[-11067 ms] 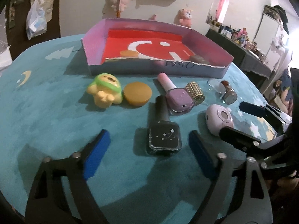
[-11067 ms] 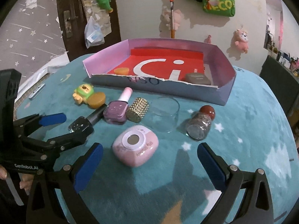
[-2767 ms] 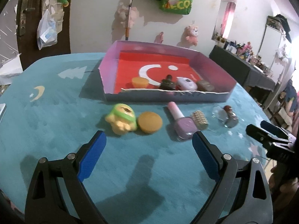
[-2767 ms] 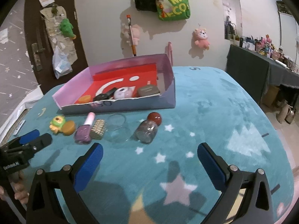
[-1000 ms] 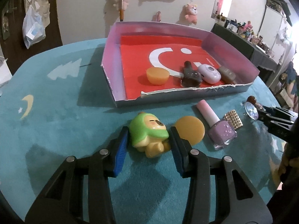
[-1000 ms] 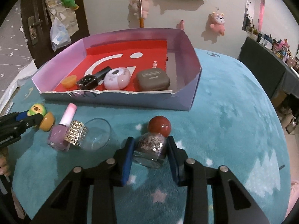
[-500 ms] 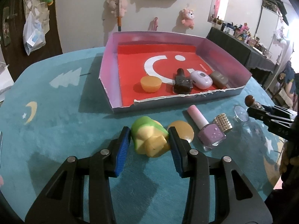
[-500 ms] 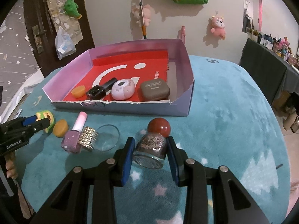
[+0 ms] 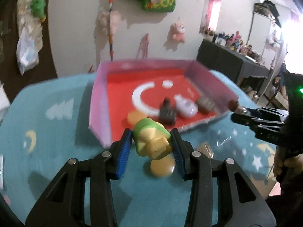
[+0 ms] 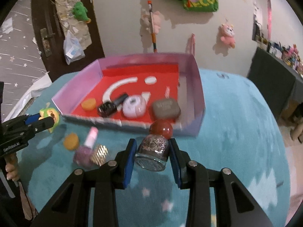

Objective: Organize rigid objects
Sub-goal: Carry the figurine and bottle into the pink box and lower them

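Observation:
My left gripper (image 9: 151, 143) is shut on a green and yellow toy figure (image 9: 151, 141) and holds it above the teal table, just before the near edge of the pink box (image 9: 98, 102). My right gripper (image 10: 152, 151) is shut on a glitter bottle with a red ball cap (image 10: 154, 147), lifted near the box's front right wall (image 10: 200, 113). The box has a red floor and holds an orange disc (image 10: 88, 103), a black bottle (image 10: 109, 107), a white round case (image 10: 134, 107) and a brown case (image 10: 166, 108).
On the teal table (image 10: 236, 132) before the box lie an orange disc (image 10: 71, 141), a pink nail polish bottle (image 10: 86, 149) and a gold studded piece (image 10: 99, 154). A dark table with small items (image 9: 236, 60) stands at the far right.
Both grippers have risen and moved toward the box with their objects. The toy figure is now off the table. The glitter bottle is lifted closer to the box's front wall.

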